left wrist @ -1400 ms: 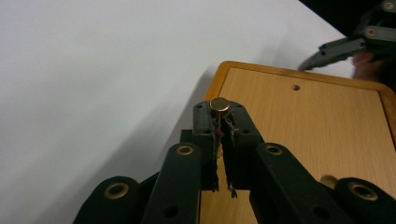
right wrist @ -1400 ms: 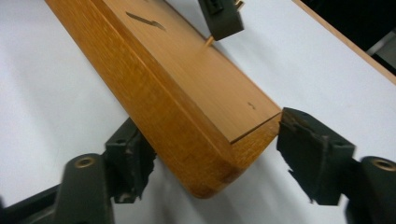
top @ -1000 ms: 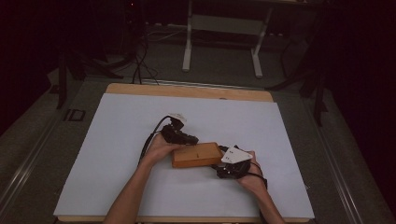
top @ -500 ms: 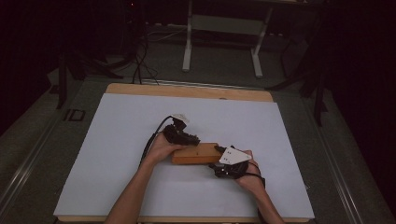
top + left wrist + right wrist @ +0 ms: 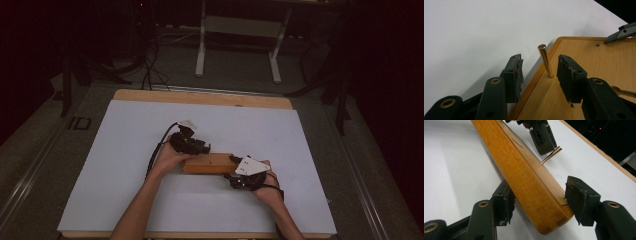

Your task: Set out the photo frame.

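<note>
Person: two bare forearms come in from the bottom of the high view, each hand holding a black gripper.
Right gripper [image 5: 235, 167]: nearest the person, at the right end of the wooden block [image 5: 210, 163]. A grey three-cornered plate sits on top of it.
Right jaws: spread – one on each side of the block's rounded end in the right gripper view. The left jaw sits close against the block's side; whether the right jaw touches the top face I cannot tell.
Wooden block: a flat, orange-brown slab lying near the middle of the white surface [image 5: 125, 150], its long side running left to right between the two grippers.
Left gripper [image 5: 200, 148]: at the block's left end, on its far side, with a black cable trailing from it across the surface.
Left jaws: spread, standing either side of a brass pin [image 5: 545, 60] without touching it.
Brass pin: a slim gold-coloured rod standing nearly upright in the block's top face, just inside its edge near a rounded corner.
Block top: a small hole shows near the far edge – seen in the left gripper view.
Beyond the surface: a wooden rim along the far edge, then a dim floor with cables and a pale metal stand [image 5: 237, 30].
</note>
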Demonstrator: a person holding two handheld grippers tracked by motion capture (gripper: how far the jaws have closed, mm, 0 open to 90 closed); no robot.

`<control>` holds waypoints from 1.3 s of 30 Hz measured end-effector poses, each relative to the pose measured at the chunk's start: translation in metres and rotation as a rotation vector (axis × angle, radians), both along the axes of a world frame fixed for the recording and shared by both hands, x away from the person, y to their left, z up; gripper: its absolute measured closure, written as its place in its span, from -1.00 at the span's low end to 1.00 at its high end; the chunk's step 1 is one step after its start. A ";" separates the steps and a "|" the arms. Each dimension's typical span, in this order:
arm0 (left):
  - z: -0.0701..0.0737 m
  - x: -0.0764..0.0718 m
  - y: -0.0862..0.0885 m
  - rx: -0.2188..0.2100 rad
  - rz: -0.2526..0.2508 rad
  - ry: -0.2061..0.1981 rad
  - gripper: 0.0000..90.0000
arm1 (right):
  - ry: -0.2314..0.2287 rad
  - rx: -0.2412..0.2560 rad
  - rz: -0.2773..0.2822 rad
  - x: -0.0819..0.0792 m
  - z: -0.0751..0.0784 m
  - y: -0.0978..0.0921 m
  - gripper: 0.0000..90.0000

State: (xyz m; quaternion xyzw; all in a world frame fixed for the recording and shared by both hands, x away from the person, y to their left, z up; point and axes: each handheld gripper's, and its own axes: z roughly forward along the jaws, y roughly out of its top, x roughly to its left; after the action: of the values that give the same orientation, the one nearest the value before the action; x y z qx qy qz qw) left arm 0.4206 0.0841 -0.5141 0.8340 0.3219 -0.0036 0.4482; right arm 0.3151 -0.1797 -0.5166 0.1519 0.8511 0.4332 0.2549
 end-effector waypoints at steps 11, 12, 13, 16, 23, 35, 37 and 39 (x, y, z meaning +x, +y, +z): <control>0.009 -0.016 0.023 -0.014 0.089 -0.090 0.20 | 0.003 0.001 -0.002 0.000 0.000 0.000 -0.08; 0.011 -0.023 0.031 -0.006 0.104 -0.115 0.18 | 0.003 0.001 -0.002 0.000 0.000 0.000 -0.08; 0.012 -0.026 0.034 -0.008 0.113 -0.125 0.18 | 0.004 0.002 -0.003 0.000 0.000 0.000 -0.08; 0.013 -0.034 0.045 -0.030 0.136 -0.138 0.18 | 0.007 0.002 -0.007 0.000 0.001 0.000 -0.08; 0.012 -0.049 0.062 -0.013 0.169 -0.166 0.19 | 0.008 0.003 -0.008 0.000 0.001 0.000 -0.08; 0.003 -0.069 0.083 0.005 0.208 -0.168 0.18 | 0.013 0.006 -0.007 0.001 0.001 0.000 -0.08; 0.001 -0.074 0.083 0.022 0.209 -0.169 0.15 | 0.013 0.003 -0.006 0.002 0.002 0.000 -0.07; 0.001 -0.078 0.082 0.047 0.212 -0.179 0.13 | 0.013 0.001 -0.003 0.002 0.002 0.000 -0.07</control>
State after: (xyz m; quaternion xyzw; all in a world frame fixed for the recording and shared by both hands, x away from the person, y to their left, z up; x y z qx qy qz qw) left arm 0.3425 0.1662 -0.5135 0.8025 0.3670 0.1256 0.4533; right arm 0.3173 -0.1796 -0.5143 0.1563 0.8521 0.4324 0.2502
